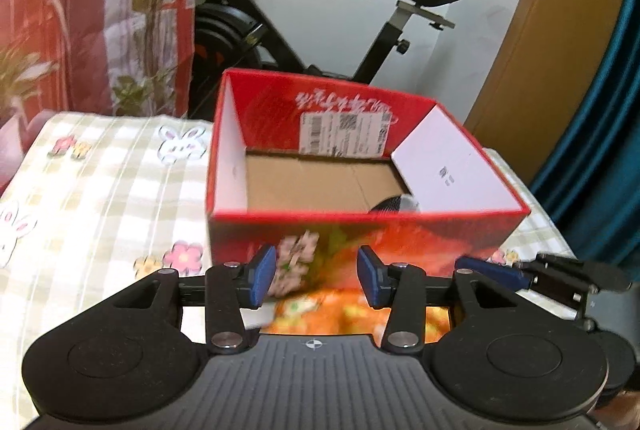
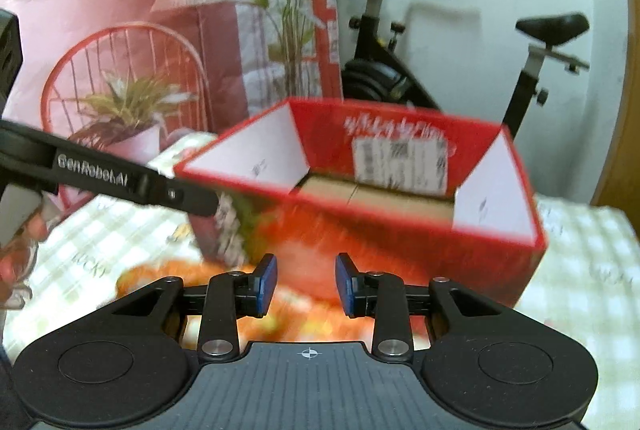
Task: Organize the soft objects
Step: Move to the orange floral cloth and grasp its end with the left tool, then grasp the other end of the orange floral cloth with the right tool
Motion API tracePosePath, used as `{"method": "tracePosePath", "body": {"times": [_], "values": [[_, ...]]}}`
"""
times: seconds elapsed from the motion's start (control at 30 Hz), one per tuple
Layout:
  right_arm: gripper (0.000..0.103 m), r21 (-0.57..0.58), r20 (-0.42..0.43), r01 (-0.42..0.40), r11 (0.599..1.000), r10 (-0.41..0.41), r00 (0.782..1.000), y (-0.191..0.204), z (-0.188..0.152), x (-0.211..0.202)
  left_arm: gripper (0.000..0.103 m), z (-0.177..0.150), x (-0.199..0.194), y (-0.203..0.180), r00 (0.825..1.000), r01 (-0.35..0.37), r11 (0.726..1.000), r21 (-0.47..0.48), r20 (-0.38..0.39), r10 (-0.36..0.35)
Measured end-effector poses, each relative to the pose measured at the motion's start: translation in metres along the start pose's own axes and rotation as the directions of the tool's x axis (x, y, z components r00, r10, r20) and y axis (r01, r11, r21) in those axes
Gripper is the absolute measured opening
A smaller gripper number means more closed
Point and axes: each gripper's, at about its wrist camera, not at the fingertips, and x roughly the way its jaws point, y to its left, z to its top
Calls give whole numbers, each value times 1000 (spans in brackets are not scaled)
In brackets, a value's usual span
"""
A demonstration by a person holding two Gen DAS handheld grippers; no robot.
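Note:
An open red cardboard box (image 1: 420, 242) stands on the bed, its flaps folded inward. A dark striped soft item (image 1: 394, 204) shows at its bottom right. My left gripper (image 1: 318, 276) is open just before the box's front wall, above an orange patterned cloth (image 1: 340, 318) on the bed. Nothing sits between its blue pads. The right gripper's finger (image 1: 492, 270) shows beside it. In the right wrist view the box (image 2: 400, 250) is blurred. My right gripper (image 2: 306, 284) is open over the orange cloth (image 2: 296, 318). The left gripper's arm (image 2: 120, 182) crosses at left.
The bed has a checked sheet with bunnies and flowers (image 1: 100, 190). A big pink plant-printed bag (image 1: 100, 10) stands behind at left, an exercise bike (image 1: 280, 30) behind the box. A teal curtain (image 1: 608, 110) and a wooden door (image 1: 540, 50) are at right. A hand (image 2: 16, 250) shows at left.

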Motion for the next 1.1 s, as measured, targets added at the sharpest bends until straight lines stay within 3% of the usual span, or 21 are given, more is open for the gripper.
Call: {"method": "tracePosePath", "body": {"times": [0.27,0.47,0.63,0.7,0.77,0.87,0.97,1.1], "values": [[30,22,-42,0,1000,1,999,13,-48,-1,47,-36,-9,8,1000,-6,996,-85,-7,6],[30,33,-39,-3,999,5,999,12,-49,-2,47,-49,-3,26,999,-29,983,-180,-37,23],[30,61,-32,-13,998,15,999,8,-49,0,47,-58,3,33,999,4,972,-234,-43,-15],[30,69,-30,-17,997,19,999,6,-49,0,45,-61,5,30,999,13,974,-226,-41,-23],[31,80,-29,-22,997,24,999,4,-48,-1,36,-67,5,29,1000,12,976,-217,-22,-17],[36,100,-21,-28,995,30,999,-1,-47,-5,30,-72,4,29,1000,19,976,-215,-6,-21],[48,125,2,-6,992,5,1000,-8,-43,-11,30,-75,5,28,1000,13,978,-207,-4,-14],[52,177,3,40,983,-41,999,-21,-41,-13,30,-78,7,28,1000,4,980,-197,-7,-6]]}}
